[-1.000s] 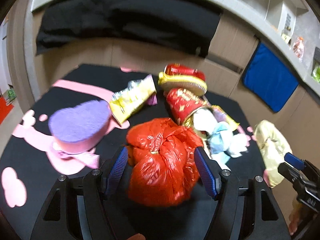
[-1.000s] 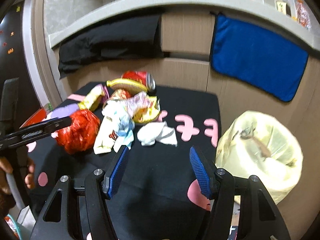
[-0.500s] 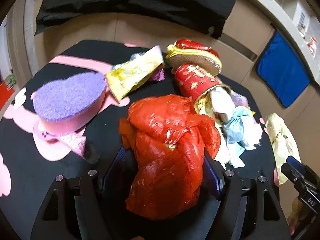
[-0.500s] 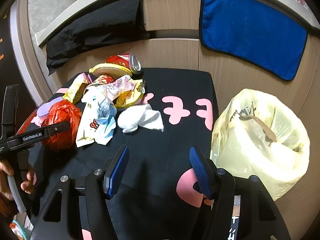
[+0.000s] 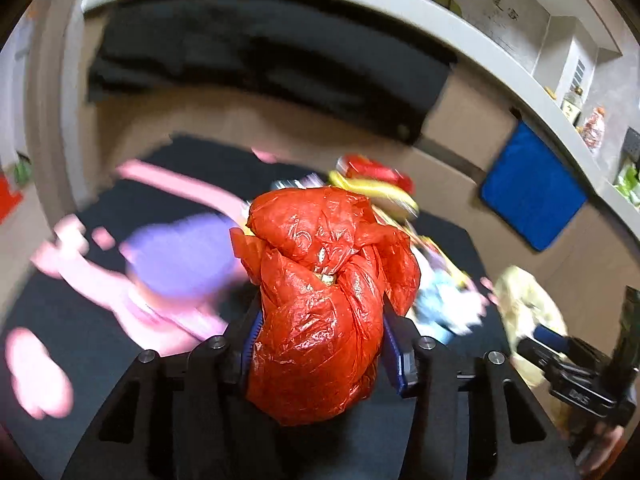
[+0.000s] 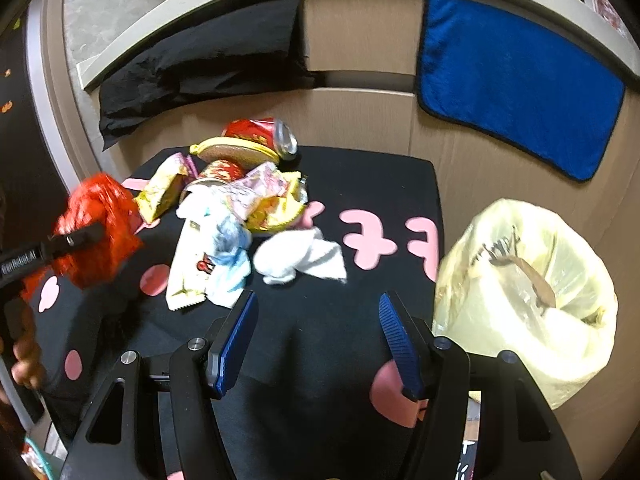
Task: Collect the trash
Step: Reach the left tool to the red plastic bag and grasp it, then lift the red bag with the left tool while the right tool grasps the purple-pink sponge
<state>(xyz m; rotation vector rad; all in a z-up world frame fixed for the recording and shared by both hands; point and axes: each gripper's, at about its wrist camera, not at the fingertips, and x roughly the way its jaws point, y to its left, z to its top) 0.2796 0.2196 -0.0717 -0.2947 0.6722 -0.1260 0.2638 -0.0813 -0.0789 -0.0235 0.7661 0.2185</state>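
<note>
A crumpled red plastic bag (image 5: pixel 320 300) sits between the blue pads of my left gripper (image 5: pixel 322 312), whose jaws are closing and pressing on it; it hangs above the table. The right wrist view shows the same red bag (image 6: pixel 100 220) raised at the left. My right gripper (image 6: pixel 318 298) stands open over the black cloth, nothing between its fingers. A heap of wrappers (image 6: pixel 240 208), a white tissue (image 6: pixel 300 256) and a red can (image 6: pixel 264 132) lie on the black table (image 6: pixel 360 184). A pale yellow trash bag (image 6: pixel 528 296) stands open at the table's right edge.
A purple and pink sponge (image 5: pixel 180 256) lies left on the table, blurred. A blue towel (image 6: pixel 512 80) and a black cloth (image 6: pixel 208 60) hang on the wooden wall behind. A person's hand (image 6: pixel 24 352) holds the left gripper's handle.
My left gripper has shut on the red bag and lifted it off the table. The right gripper has stayed open and nearly still.
</note>
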